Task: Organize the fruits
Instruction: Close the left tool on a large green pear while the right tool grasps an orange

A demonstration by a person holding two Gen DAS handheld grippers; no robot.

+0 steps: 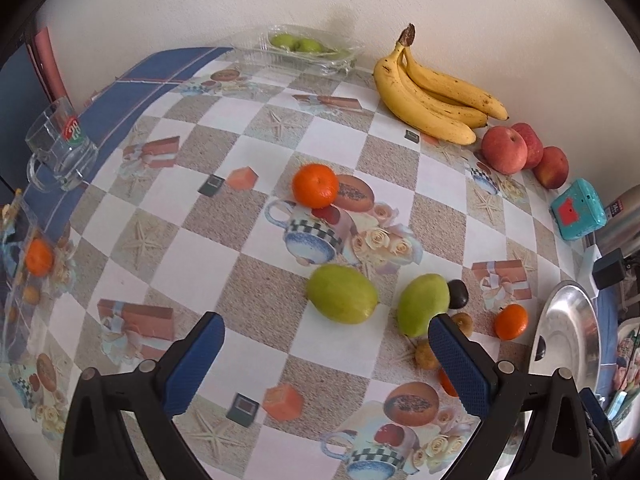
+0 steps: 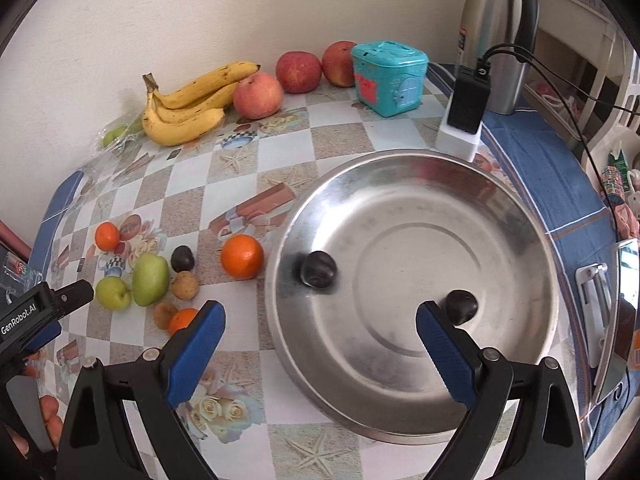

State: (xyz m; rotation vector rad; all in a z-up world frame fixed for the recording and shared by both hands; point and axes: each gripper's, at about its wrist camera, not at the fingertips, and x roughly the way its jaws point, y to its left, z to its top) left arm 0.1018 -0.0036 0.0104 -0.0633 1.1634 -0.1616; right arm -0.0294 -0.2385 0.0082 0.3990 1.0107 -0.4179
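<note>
A steel plate [image 2: 500, 240] lies under my right gripper [image 2: 320, 316], which is open and empty above its near rim. Two dark plums [image 2: 318, 269] [image 2: 461, 306] rest in the plate. To its left lie an orange [image 2: 242, 257], another dark plum [image 2: 183, 258], green fruits [image 2: 150, 279] and small brown fruits [image 2: 185, 285]. My left gripper [image 1: 326, 328] is open and empty, just short of two green fruits [image 1: 342, 293] [image 1: 422, 304]. An orange [image 1: 315, 185] sits further ahead. Bananas [image 1: 432, 96] and red apples [image 1: 504, 150] lie by the wall.
A turquoise box [image 2: 390, 76], a steel flask [image 2: 498, 32] and a black charger on a white block [image 2: 466, 104] stand behind the plate. A glass mug [image 1: 60, 146] stands at the table's left edge. A clear tray of green fruits [image 1: 304, 46] sits against the wall.
</note>
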